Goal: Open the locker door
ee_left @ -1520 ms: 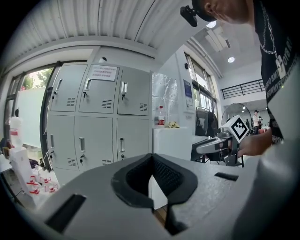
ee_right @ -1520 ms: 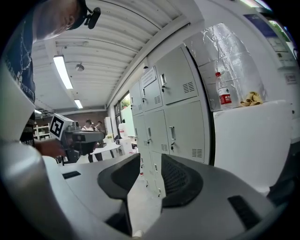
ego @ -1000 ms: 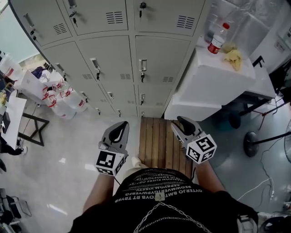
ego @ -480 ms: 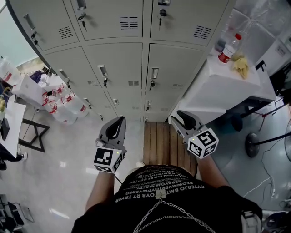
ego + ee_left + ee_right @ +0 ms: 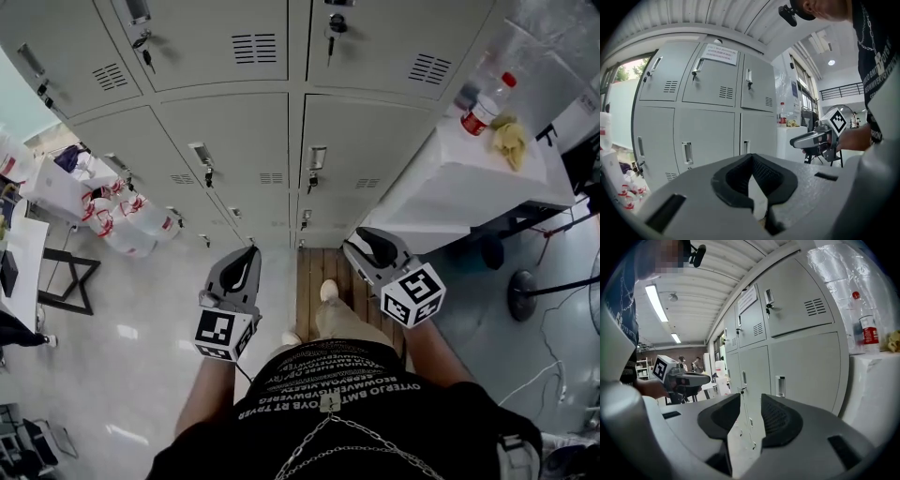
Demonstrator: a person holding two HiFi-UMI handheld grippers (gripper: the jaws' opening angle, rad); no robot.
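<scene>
A wall of grey lockers (image 5: 253, 141) with all doors closed fills the top of the head view. The door straight ahead has a recessed handle (image 5: 316, 157), and the door to its left has its own handle (image 5: 201, 155). My left gripper (image 5: 247, 259) hangs well short of the lockers, low in the frame. In the left gripper view it (image 5: 752, 158) has its tips together with nothing held. My right gripper (image 5: 360, 246) is level with it on the right. In the right gripper view it (image 5: 751, 397) is open and empty, aimed at a door handle (image 5: 780, 386).
A white box-like table (image 5: 469, 178) stands against the lockers on the right, bearing a red-labelled bottle (image 5: 485, 108) and a yellow cloth (image 5: 512, 141). A wooden board (image 5: 307, 281) lies on the floor under a foot (image 5: 328, 291). White bags (image 5: 122, 220) sit at the left.
Both grippers have travelled toward the lockers with the person, who stepped a foot onto the wooden board. The lockers look nearer. The jaws look unchanged.
</scene>
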